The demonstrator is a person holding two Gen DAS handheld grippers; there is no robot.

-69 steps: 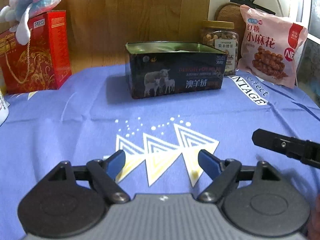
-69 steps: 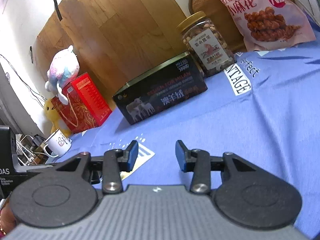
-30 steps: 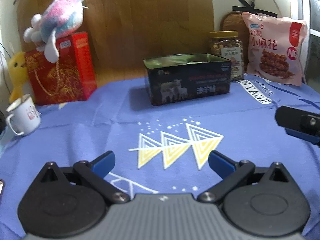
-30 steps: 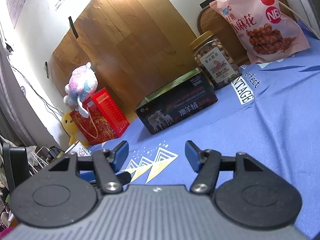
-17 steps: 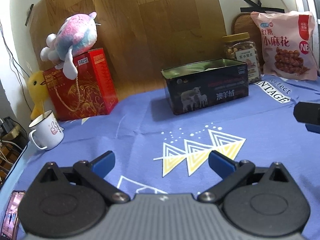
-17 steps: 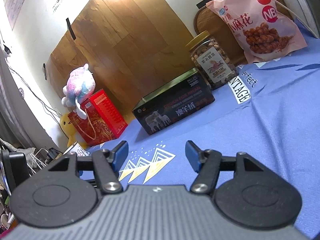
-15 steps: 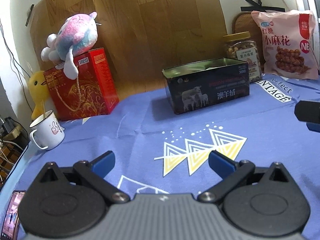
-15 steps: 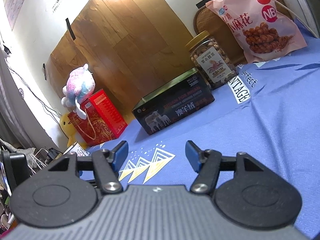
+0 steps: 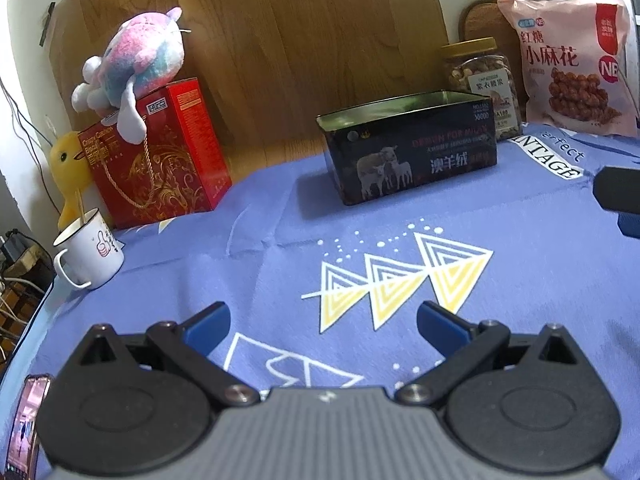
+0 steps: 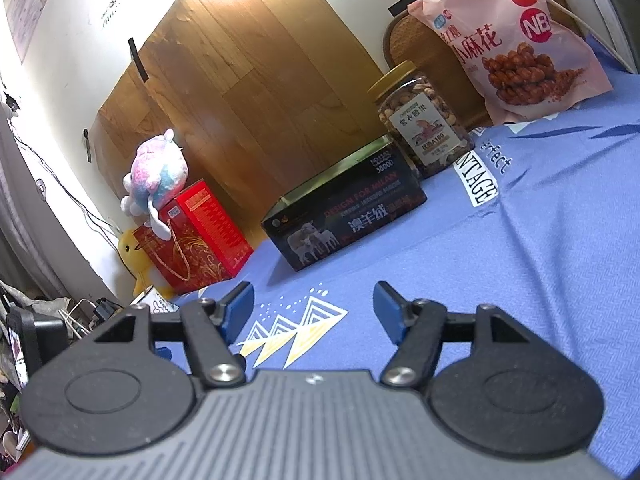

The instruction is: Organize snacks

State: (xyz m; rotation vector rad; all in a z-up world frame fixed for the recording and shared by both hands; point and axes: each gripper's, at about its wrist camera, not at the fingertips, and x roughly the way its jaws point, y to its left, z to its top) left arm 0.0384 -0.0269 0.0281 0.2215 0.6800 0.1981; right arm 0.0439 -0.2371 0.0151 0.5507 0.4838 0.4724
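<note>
A dark open tin with sheep on its side (image 9: pixel 412 152) stands on the blue cloth at the back middle; it also shows in the right wrist view (image 10: pixel 344 216). Behind it stand a jar of nuts (image 9: pixel 480 80) (image 10: pixel 424 120) and a pink snack bag (image 9: pixel 572 64) (image 10: pixel 508 40). A red biscuit box (image 9: pixel 160 156) (image 10: pixel 196 236) stands at the left. My left gripper (image 9: pixel 322 322) is open and empty above the cloth, well short of the tin. My right gripper (image 10: pixel 314 304) is open and empty too. A fingertip of the right gripper (image 9: pixel 620 192) shows at the left wrist view's right edge.
A pink plush toy (image 9: pixel 132 60) lies on the red box, with a yellow duck toy (image 9: pixel 68 168) beside it. A white mug (image 9: pixel 88 252) stands at the cloth's left edge. A phone (image 9: pixel 28 420) lies at the near left. A wooden board (image 9: pixel 280 40) lines the back.
Both grippers have pulled back and up from the tin, so more of the table shows. The left gripper's jaws have opened wider. Nothing on the table has moved.
</note>
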